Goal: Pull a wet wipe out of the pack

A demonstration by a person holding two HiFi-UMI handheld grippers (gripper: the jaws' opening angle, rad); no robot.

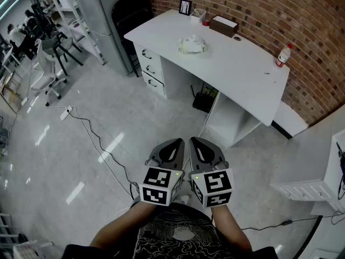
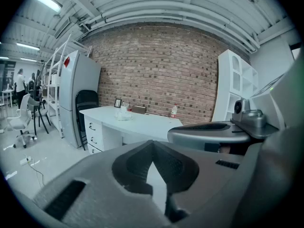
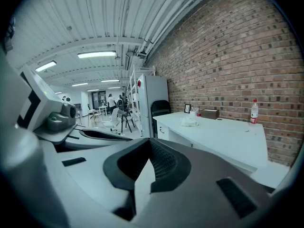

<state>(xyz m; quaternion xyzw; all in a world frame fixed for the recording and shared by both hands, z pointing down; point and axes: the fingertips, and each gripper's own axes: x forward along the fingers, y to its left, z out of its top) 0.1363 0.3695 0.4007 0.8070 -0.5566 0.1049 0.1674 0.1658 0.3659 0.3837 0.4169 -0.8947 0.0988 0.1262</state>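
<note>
Pre-approach: both grippers empty, nowhere near the pack.
The left gripper [image 1: 179, 142] and right gripper [image 1: 195, 140] were held side by side close to the person's body, jaws closed on nothing. The wet wipe pack [image 1: 192, 45] lay on the white table [image 1: 242, 74], well apart from both, across open floor. No step started, I'd say. Next move calls for walking up, opening the jaws, one gripper pinning the pack, the other pinching the wipe.

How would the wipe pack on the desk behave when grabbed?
The wipe pack looks crumpled and soft, so it would probably deform when pinched. It lies loose on the smooth desk, so it may slide if pulled.
</note>
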